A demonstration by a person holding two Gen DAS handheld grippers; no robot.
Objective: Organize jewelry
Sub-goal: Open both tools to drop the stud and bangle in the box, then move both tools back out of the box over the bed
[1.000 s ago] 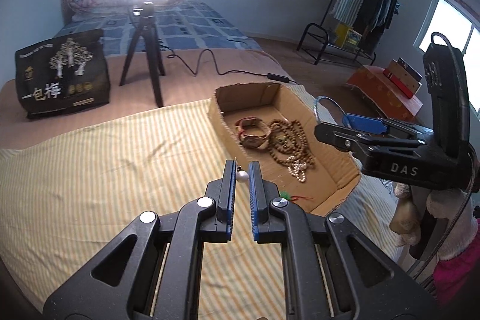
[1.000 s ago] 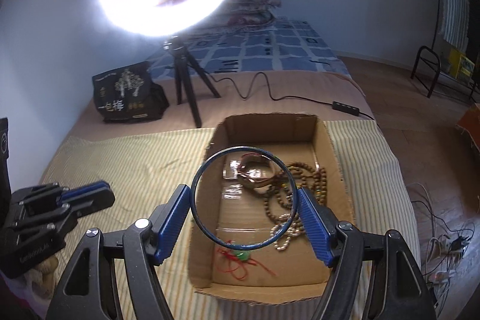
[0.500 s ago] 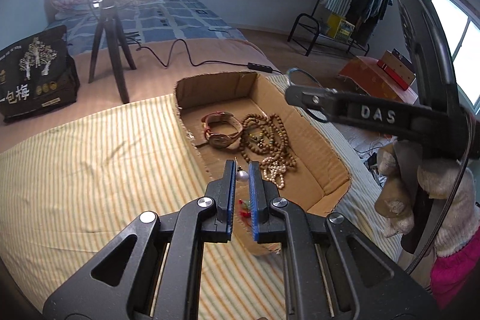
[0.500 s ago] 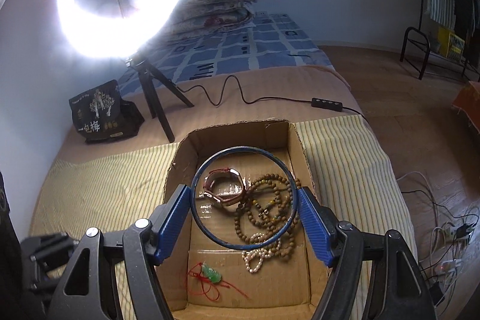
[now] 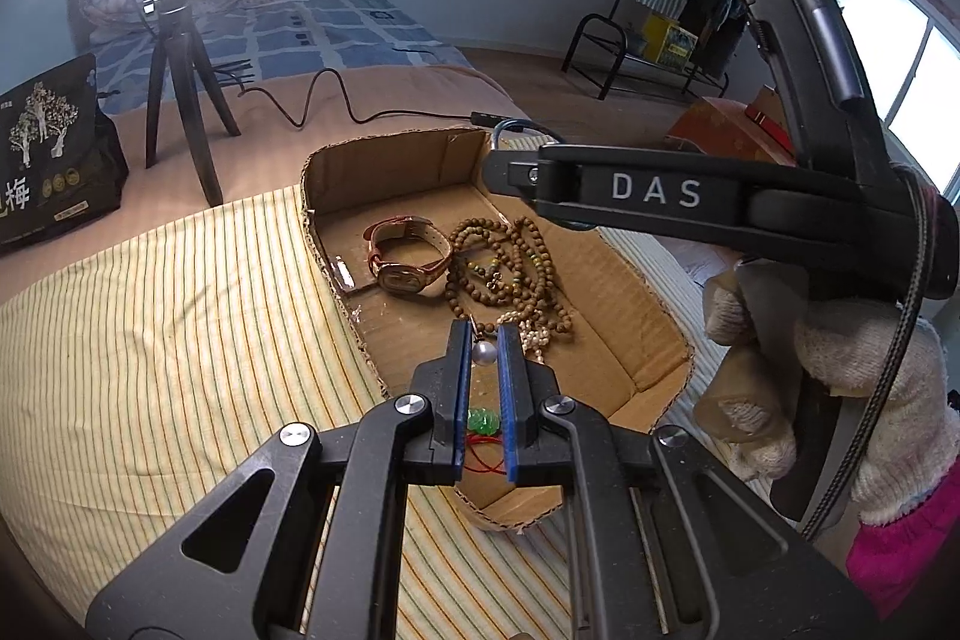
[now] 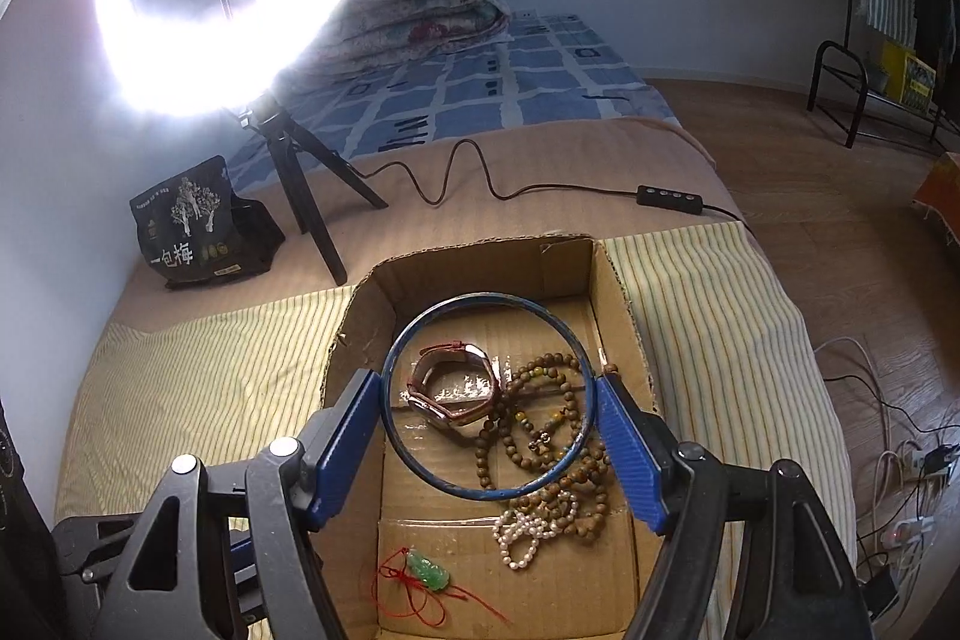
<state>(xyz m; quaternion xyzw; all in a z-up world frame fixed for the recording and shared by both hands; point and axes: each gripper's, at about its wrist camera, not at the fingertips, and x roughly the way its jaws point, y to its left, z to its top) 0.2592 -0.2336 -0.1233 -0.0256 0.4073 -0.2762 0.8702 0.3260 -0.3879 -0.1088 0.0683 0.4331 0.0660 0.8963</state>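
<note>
Right gripper (image 6: 489,439) is grasping the bangle (image 6: 487,397), flat above the box (image 6: 480,262); left gripper (image 5: 483,352), pinching a pearl (image 5: 483,352), is hovering over the box's near end.

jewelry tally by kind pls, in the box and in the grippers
watch: 1
wooden bead strand, tangled, counted as one: 1
white pearl strand: 1
green pendant on red cord: 1
blue bangle, in right gripper: 1
pearl earring, in left gripper: 1
total: 6
</note>
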